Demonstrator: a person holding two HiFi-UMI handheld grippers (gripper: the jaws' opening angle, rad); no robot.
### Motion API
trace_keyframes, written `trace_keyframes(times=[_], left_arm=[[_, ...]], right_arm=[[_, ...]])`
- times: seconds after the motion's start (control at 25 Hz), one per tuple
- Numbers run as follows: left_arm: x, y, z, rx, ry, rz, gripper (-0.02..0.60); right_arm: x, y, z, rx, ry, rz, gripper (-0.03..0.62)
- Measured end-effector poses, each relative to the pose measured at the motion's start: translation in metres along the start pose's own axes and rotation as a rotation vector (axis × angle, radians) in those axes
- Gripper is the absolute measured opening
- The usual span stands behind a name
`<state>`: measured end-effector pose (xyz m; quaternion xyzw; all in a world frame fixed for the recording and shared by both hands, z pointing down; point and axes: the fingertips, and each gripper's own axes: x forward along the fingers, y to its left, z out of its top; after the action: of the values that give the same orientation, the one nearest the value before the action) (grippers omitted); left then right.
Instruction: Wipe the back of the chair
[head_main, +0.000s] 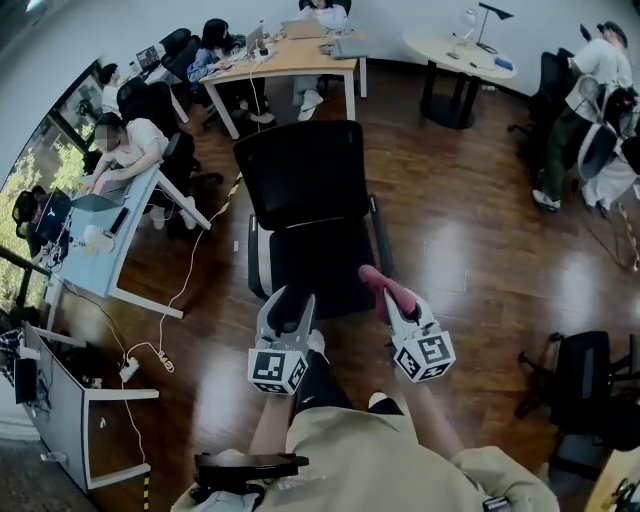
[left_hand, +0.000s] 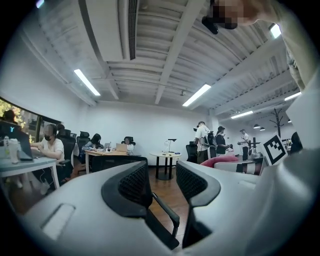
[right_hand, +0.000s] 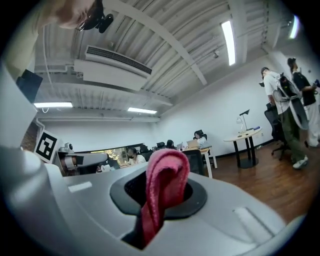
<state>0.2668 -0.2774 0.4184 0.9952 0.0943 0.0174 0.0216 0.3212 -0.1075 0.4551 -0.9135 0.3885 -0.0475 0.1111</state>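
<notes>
Two grippers are showing, the left gripper and the right gripper, with one pink cloth being pinched in the right one. One black chair is standing just ahead of them and one other chair is sitting at the lower right, while four tables are ringing the room: one wooden desk, one round table carrying one lamp, and two pale desks at the left. Five seated people are working at those desks, and in the left gripper view three standing people are gathering to the right of the round table.
</notes>
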Motion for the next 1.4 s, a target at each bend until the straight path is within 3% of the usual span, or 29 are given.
trace_keyframes(times=[0.16,0.36,0.52,0.76,1.08,1.4], left_arm=[[-0.035,-0.030,0.023,0.043,-0.018,0.017,0.170],[-0.076,-0.038,0.058,0.081,-0.085,0.007,0.175],[-0.110,-0.022,0.072,0.099,-0.121,0.018,0.183],[-0.144,0.016,0.060,0.067,-0.111,0.058,0.187],[-0.159,0.042,0.061,0.082,-0.107,0.107,0.187],[-0.170,0.044,0.068,0.080,-0.101,0.108,0.187]], right_arm=[[-0.041,0.017,0.021,-0.009,-0.021,0.011,0.037],[-0.064,0.051,0.048,-0.162,-0.018,-0.012,0.037],[-0.054,0.093,0.054,-0.178,-0.041,0.003,0.037],[-0.031,0.152,0.050,-0.176,-0.039,0.073,0.037],[-0.015,0.162,0.053,-0.173,-0.052,0.075,0.037],[-0.020,0.173,0.057,-0.151,-0.041,0.069,0.037]])
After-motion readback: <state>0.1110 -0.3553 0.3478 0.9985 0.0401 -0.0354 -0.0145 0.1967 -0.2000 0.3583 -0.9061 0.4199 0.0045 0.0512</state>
